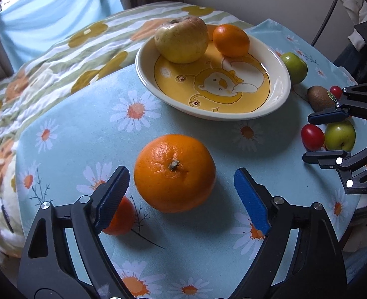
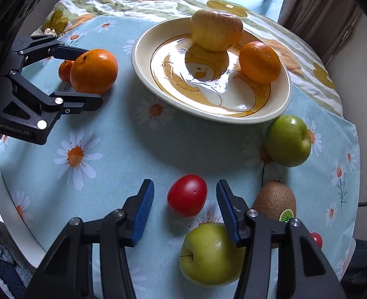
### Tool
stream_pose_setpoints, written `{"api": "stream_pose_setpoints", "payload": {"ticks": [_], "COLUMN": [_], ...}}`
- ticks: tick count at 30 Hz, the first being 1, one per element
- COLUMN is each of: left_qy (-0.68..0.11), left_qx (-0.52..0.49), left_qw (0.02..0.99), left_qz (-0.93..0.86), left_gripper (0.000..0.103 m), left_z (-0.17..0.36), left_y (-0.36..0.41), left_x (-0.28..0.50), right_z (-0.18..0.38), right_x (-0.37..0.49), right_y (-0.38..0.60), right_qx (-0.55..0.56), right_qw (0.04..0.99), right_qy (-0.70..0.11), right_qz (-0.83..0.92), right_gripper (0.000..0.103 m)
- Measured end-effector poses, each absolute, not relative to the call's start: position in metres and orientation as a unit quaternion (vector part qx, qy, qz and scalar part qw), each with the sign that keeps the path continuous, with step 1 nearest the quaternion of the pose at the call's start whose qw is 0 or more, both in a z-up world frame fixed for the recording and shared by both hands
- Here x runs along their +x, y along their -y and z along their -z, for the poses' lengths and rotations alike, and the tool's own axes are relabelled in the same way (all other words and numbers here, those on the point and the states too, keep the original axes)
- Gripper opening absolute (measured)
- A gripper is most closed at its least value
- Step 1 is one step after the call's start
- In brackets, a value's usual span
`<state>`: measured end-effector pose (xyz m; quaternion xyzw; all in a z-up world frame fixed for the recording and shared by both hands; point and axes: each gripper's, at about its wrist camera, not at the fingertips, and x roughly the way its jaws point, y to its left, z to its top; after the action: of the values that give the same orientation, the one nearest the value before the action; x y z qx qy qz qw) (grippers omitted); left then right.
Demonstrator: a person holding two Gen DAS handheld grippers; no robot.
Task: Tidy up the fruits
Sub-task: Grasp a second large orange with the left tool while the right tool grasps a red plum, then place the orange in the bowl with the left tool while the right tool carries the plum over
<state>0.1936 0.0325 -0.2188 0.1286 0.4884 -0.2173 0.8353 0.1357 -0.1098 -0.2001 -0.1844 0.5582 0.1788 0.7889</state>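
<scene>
orange and big, the large orange (image 1: 174, 173) sits on the daisy-print table (image 1: 83, 134) right between the left gripper (image 1: 182, 190), whose jaws stand spread with a gap on each side of the fruit, pads not touching the peel. a smaller orange (image 1: 120, 218) peeks out from behind the left finger, low on the cloth.

over on the other side, the right gripper (image 2: 185, 208) hangs over a red tomato (image 2: 187, 195); its jaws bracket the tomato but a sliver of cloth shows on both sides, so no pinch. just below sits a yellow-green apple (image 2: 209, 254), tucked against the right finger, and a kiwi (image 2: 275, 200) with a green sticker lies just beside that finger's outer face. a second tiny tomato (image 2: 317, 239) shows past the gripper's frame.

the yellow cartoon plate (image 2: 143, 64) sits at the far middle of the table, carrying a pale yellow apple (image 2: 216, 33) and a mandarin (image 2: 259, 62), the two close together along the far rim. a green apple (image 2: 288, 140) rests on the cloth right at the plate's near edge. behind the table lies a flowered quilt (image 1: 58, 57).
</scene>
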Motion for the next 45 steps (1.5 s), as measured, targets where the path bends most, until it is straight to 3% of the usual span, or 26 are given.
{"api": "stream_pose_setpoints", "payload": {"ticks": [2,4,8,11,29,45], "left_qy": [-0.489,-0.490,-0.493,-0.491,-0.500,-0.465], "left_qx": [0.130,0.129,0.124,0.132,0.100,0.079], "left_qw": [0.835,0.834,0.835,0.838,0.841,0.871], "left_qz": [0.218,0.218,0.213,0.199,0.182,0.136], "left_gripper": [0.091,0.082,0.079,0.068,0.067,0.067], "left_z": [0.220,0.222,0.223,0.223,0.217,0.158], "left_y": [-0.032,-0.031,-0.030,-0.031,-0.034,-0.008], "left_x": [0.194,0.195,0.197,0.196,0.180,0.145], "right_z": [0.202,0.202,0.202,0.202,0.198,0.145], "right_x": [0.137,0.137,0.138,0.137,0.136,0.125], "right_y": [0.110,0.110,0.111,0.109,0.107,0.126], "right_qx": [-0.184,-0.183,-0.184,-0.188,-0.198,-0.166], "right_qw": [0.787,0.787,0.785,0.783,0.787,0.821], "right_qy": [-0.561,-0.562,-0.565,-0.566,-0.552,-0.503], "right_qz": [-0.178,-0.177,-0.176,-0.177,-0.191,-0.214], "right_gripper": [0.042,0.038,0.036,0.036,0.030,0.029]}}
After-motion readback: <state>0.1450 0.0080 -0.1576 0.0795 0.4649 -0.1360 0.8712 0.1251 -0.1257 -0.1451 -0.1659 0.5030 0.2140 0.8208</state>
